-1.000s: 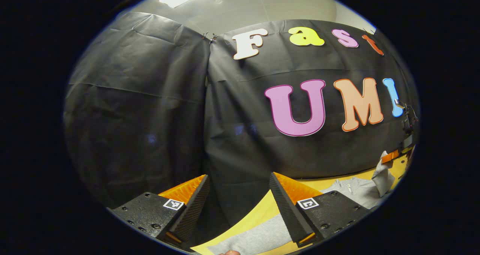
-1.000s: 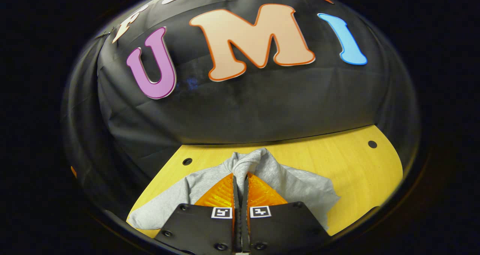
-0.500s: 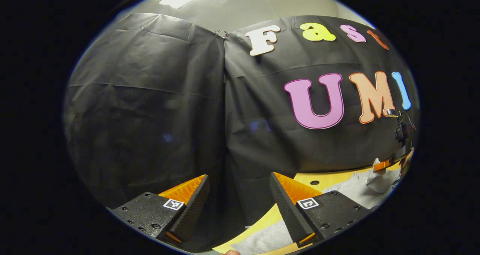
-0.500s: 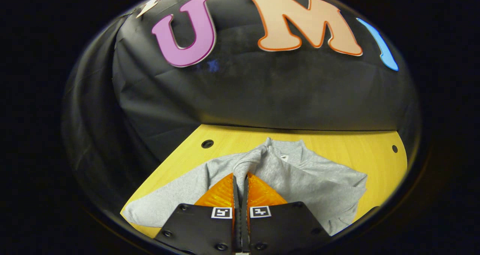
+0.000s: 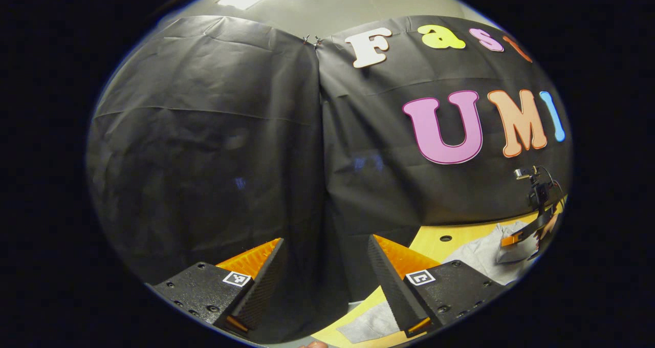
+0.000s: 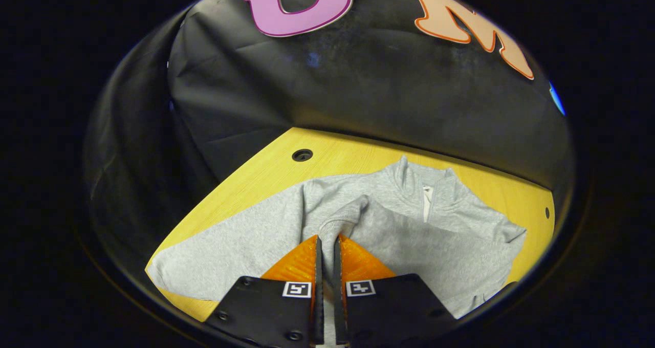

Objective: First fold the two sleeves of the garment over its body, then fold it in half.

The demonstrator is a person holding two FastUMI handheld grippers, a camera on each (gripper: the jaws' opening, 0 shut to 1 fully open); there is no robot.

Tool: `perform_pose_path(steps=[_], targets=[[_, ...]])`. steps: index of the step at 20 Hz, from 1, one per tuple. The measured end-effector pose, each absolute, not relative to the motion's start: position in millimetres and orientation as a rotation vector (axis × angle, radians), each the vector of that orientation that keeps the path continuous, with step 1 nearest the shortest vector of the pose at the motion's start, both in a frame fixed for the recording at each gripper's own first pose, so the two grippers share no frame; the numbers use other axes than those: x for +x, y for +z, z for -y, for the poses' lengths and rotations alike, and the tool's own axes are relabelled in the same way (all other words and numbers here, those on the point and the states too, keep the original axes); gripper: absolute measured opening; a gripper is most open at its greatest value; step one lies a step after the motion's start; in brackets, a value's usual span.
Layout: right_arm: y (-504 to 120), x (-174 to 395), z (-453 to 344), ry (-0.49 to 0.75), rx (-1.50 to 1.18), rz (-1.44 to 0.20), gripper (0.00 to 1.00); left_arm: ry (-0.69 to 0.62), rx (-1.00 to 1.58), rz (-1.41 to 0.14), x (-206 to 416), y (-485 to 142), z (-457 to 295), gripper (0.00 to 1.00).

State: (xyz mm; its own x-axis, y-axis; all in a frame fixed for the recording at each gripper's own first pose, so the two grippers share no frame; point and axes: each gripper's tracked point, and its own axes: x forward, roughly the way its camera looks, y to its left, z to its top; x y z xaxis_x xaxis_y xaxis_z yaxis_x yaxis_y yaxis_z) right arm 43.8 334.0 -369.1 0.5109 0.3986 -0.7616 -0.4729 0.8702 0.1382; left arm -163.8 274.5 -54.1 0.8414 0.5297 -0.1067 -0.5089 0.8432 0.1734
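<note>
While the right hand-held gripper (image 6: 326, 243) was closed, both fingers pinched the cuff (image 6: 339, 224) of one sleeve, a thin strip of grey cloth showing between them.
Sleeve: it ran from the pinched cuff across the front of the sweater (image 6: 409, 245) toward the shoulder by the worktop's right edge, lying over the body.
Sweater: grey, spread flat on the yellow worktop (image 6: 266, 169), collar toward the back edge near the booth wall, a short placket below the collar.
Other sleeve: it stretched out flat toward the worktop's left edge, unfolded, its end close to the near left corner in the right gripper view.
Worktop: wooden, with a dark round hole (image 6: 302, 155) near the back left corner and a smaller one by the right edge.
Left hand-held gripper (image 5: 325, 271): open, fingers well apart, nothing between them; it pointed mostly at the black wall, off the worktop's left side.
Left gripper view: a strip of grey cloth (image 5: 371, 323) lay on the worktop (image 5: 424, 240) below the right finger; farther off, the right hand-held gripper (image 5: 511, 240) sat on the sweater (image 5: 481, 256).
</note>
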Motion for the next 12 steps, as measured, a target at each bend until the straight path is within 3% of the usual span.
perform_pose_path(steps=[2,6,9,12], targets=[[-365,40,-342,0.553,-0.07,-0.888,0.12,0.547,0.137,-0.169,-165,-63,-276,0.95],[-342,41,-349,0.575,-0.041,-0.826,0.41,0.536,0.127,-0.215,-167,-87,-278,0.93],[-325,44,-344,0.557,-0.027,-0.769,1.0,0.516,0.11,-0.257,-166,-110,-277,0.93],[-306,48,-330,0.526,-0.024,-0.71,0.99,0.493,0.092,-0.324,-170,-145,-273,0.94]])
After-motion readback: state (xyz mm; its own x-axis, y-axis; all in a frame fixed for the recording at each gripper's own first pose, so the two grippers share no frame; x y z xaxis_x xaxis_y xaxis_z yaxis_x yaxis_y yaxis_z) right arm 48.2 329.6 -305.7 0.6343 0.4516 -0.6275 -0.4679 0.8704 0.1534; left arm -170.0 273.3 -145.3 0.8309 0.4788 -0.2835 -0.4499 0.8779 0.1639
